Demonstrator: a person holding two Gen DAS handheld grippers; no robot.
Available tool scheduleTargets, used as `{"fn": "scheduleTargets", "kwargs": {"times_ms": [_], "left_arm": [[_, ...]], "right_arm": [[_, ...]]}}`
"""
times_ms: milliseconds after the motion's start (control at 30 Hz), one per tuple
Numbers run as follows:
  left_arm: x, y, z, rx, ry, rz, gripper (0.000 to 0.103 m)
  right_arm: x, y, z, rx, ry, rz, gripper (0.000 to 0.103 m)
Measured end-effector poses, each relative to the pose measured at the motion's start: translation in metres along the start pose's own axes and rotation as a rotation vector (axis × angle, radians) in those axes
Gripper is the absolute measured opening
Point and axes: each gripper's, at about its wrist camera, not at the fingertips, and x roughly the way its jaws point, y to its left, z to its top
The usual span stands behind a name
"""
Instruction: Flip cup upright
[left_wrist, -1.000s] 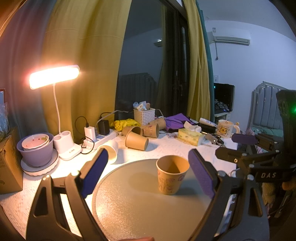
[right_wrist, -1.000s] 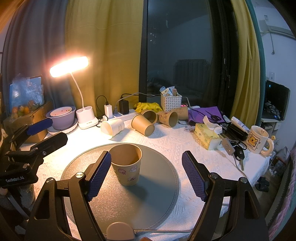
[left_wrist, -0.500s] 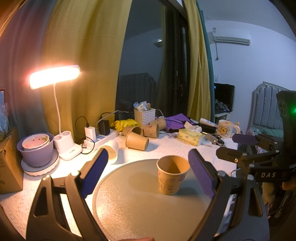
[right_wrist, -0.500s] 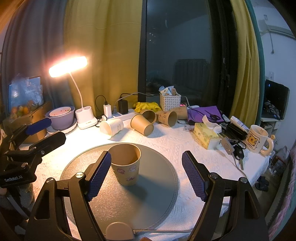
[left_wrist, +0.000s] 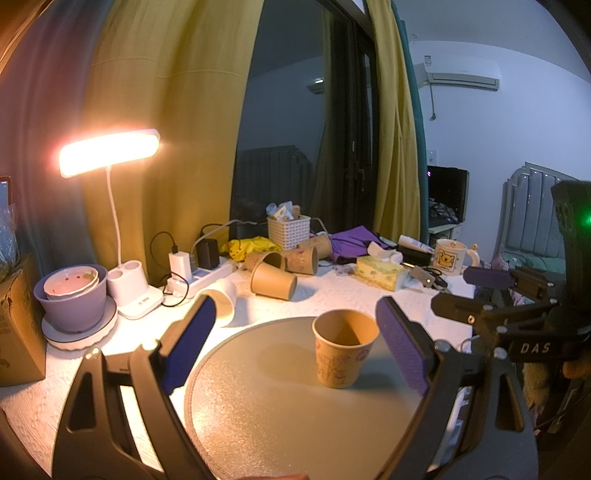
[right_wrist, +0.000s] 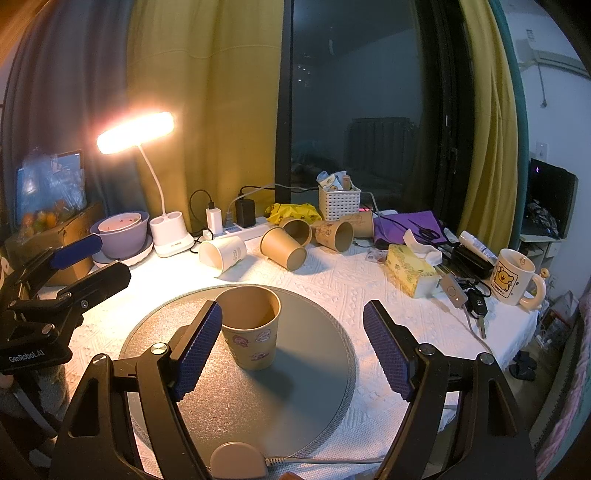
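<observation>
A tan paper cup (left_wrist: 341, 352) with cartoon prints stands upright, mouth up, on a round grey mat (left_wrist: 280, 402); it also shows in the right wrist view (right_wrist: 251, 326) on the mat (right_wrist: 295, 391). My left gripper (left_wrist: 295, 343) is open and empty, its blue pads wide apart, the cup just left of its right pad. My right gripper (right_wrist: 291, 347) is open and empty, the cup close beside its left pad without a grip. Each gripper shows in the other's view, the right (left_wrist: 487, 291) and the left (right_wrist: 70, 258).
Several paper cups (right_wrist: 282, 247) lie on their sides behind the mat. A lit desk lamp (right_wrist: 136, 133), a purple bowl (right_wrist: 120, 234), a power strip (right_wrist: 236, 229), a white basket (right_wrist: 339, 201), a tissue box (right_wrist: 412, 271), keys (right_wrist: 471, 301) and a mug (right_wrist: 513, 277) crowd the white tablecloth.
The right wrist view has shifted slightly, so the cup sits a bit nearer its left pad. The cup stays upright and the left gripper has barely moved.
</observation>
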Motion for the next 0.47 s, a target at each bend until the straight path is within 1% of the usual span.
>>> {"fn": "scheduleTargets", "kwargs": {"times_ms": [333,400,467], "left_arm": [[0.0005,-0.0001,-0.0003,-0.001,0.0,-0.001,0.089],[0.0002,-0.0012,-0.0008,0.002,-0.006,0.0,0.089],[-0.002,-0.001,-0.0016,0.002,-0.031,0.012,0.089]], "right_arm": [[0.0001,0.0001,-0.0002,0.0,0.0,0.0,0.081],[0.0002,0.0002,0.0001,-0.002,0.0,0.001,0.082],[-0.0002,0.0002,0.001,-0.019,-0.006,-0.002,0.081]]}}
